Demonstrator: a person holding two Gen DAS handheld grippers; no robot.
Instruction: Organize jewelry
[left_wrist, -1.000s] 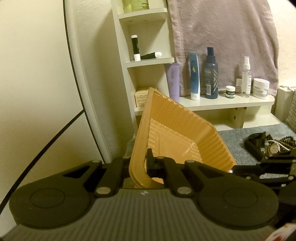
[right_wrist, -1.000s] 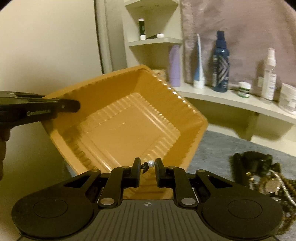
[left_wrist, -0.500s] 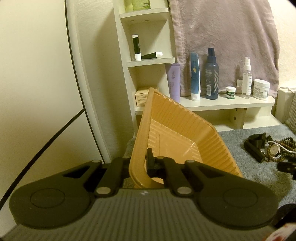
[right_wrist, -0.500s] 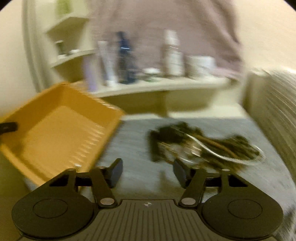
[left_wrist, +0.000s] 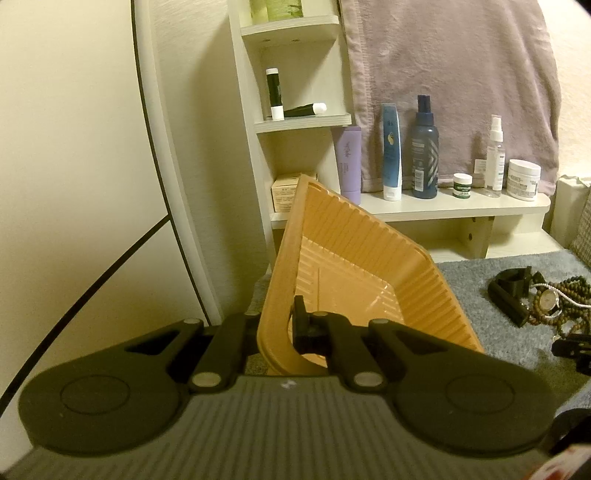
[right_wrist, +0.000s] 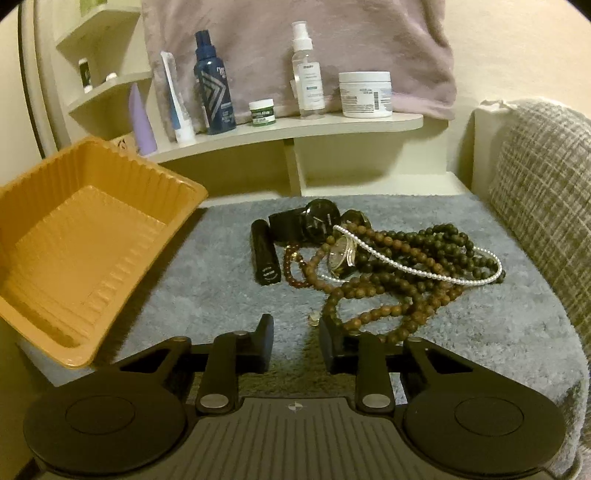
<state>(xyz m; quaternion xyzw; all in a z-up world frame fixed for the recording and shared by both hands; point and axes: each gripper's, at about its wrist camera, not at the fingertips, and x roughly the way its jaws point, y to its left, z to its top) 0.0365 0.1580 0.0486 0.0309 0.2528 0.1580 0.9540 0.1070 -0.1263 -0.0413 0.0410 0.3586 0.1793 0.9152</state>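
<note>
In the left wrist view, the left hand-held gripper is clamped on the near rim of a ribbed orange plastic tray, one finger outside the wall and the other inside, so the tray stands tilted up in front of it. Off to its right, on a grey fluffy mat, lies a tangle of jewelry, and the tip of the right hand-held gripper shows at the right edge. Beyond the tray, a pale shelf carries bottles and jars. In the right wrist view, the right hand-held gripper hangs low over the mat, its jaws apart after just narrowing, with nothing between them. Just ahead and to its right lies the heap: brown wooden bead strands, dark green beads, a white pearl string, a watch and a black tube. A small clear stone rests near its right finger. The orange tray sits tilted ahead to its left, empty.
</note>
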